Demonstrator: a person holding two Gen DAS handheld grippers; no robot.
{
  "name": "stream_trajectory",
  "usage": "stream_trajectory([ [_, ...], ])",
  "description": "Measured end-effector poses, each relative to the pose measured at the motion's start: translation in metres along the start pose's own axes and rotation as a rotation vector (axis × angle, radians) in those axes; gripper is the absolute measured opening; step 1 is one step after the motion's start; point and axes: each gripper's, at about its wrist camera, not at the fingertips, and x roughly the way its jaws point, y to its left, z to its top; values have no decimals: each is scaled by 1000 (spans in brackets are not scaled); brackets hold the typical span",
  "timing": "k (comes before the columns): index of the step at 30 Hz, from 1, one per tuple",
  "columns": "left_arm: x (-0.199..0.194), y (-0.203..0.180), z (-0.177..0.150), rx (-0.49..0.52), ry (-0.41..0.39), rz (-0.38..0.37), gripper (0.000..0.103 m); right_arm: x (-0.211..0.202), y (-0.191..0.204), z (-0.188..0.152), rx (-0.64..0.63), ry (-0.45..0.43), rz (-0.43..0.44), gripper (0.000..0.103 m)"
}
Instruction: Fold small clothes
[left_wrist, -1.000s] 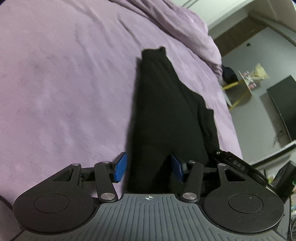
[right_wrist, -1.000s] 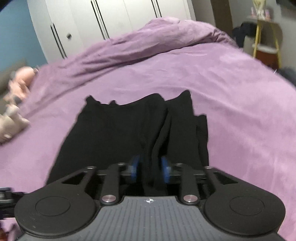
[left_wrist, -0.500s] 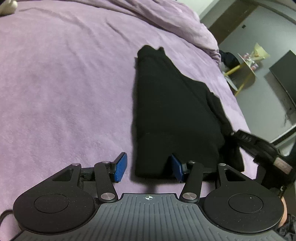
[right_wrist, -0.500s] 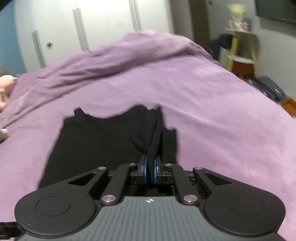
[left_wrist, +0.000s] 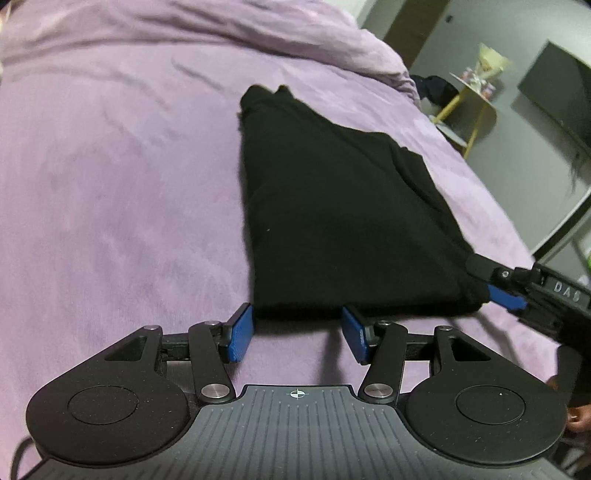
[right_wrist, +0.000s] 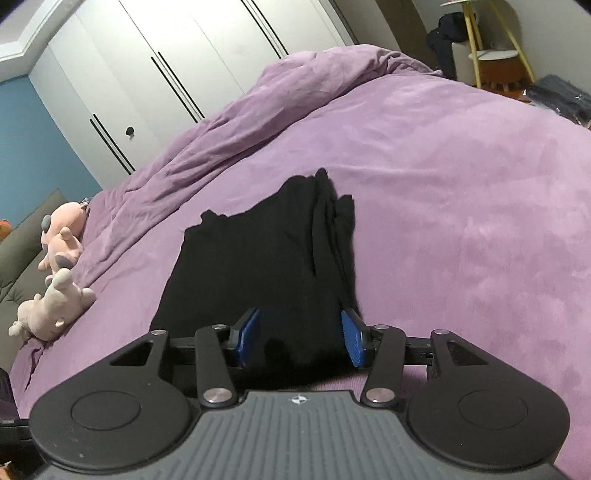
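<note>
**Across the purple bed: a black garment lies folded lengthwise, both grippers released**

At the centre of both views the black garment (left_wrist: 332, 206) lies flat on the purple bedspread (left_wrist: 110, 192), doubled lengthwise into a long tapering shape; its near hem sits just beyond the left gripper (left_wrist: 297, 334), whose blue pads stand wide apart with nothing between them. The right gripper (right_wrist: 301, 339) is likewise spread open; the garment's near right corner lies between its pads, ungrasped, and the same tool shows at the right edge of the left view, touching that corner.

The cloth looks thin, soft and light; it will likely sag and slide over the plush cover rather than hold a crease, so the two near hem corners seem the sound places to pinch, layers together. Loose folds bunch along the right side (right_wrist: 332, 229) and may spill.

Plush toys (right_wrist: 55, 280) sit at the left edge of the right view, well apart; a yellow-legged side table (left_wrist: 469, 110) stands beyond the bed at upper right; neither obstructs.
</note>
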Motion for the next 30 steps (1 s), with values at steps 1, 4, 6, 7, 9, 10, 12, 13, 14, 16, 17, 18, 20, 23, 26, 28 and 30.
stream_trajectory([
  [1, 1, -3, -2, 32, -9, 14, 58, 1, 1, -1, -6, 1, -5, 48],
  [4, 4, -15, -5, 119, -31, 66, 58, 6, 5, 1, -32, 2, -38, 21],
  [6, 7, -18, -3, 132, -33, 85, 59, 8, 3, 3, -19, 27, -48, 12],
  [7, 7, -17, -2, 121, -33, 87, 58, 6, -2, 4, 28, 29, -6, 12],
  [9, 7, -13, 3, 68, -32, 83, 57, -1, -17, 7, 157, 19, 128, 11],
  [10, 8, -10, 5, 38, -31, 79, 57, -4, -23, 7, 204, 11, 168, 11],
  [12, 8, -4, 9, -6, -26, 73, 56, -4, -31, 7, 227, 15, 146, 11],
  [13, 8, -3, 10, -17, -23, 72, 56, -2, -31, 7, 203, 23, 108, 11],
  [14, 8, -2, 11, -25, -20, 72, 55, 0, -31, 6, 183, 32, 84, 11],
  [16, 8, -2, 11, -32, -18, 72, 55, 0, -31, 3, 183, 35, 90, 14],
  [17, 8, -2, 11, -32, -18, 72, 55, 0, -30, 3, 184, 32, 86, 16],
  [18, 8, -2, 12, -32, -18, 73, 55, -1, -30, 4, 187, 27, 80, 17],
  [20, 8, -2, 12, -32, -15, 73, 55, -2, -31, 3, 193, 26, 73, 19],
  [23, 8, -1, 13, -41, -11, 71, 55, -3, -28, 3, 170, 38, 49, 21],
  [26, 8, 1, 14, -56, -10, 64, 55, -7, -23, 5, 138, 31, 23, 26],
  [28, 9, 3, 14, -63, -9, 60, 55, -5, -21, 7, 129, 38, 22, 32],
  [30, 9, 5, 15, -71, -5, 54, 55, -1, -19, 7, 118, 55, 27, 35],
])
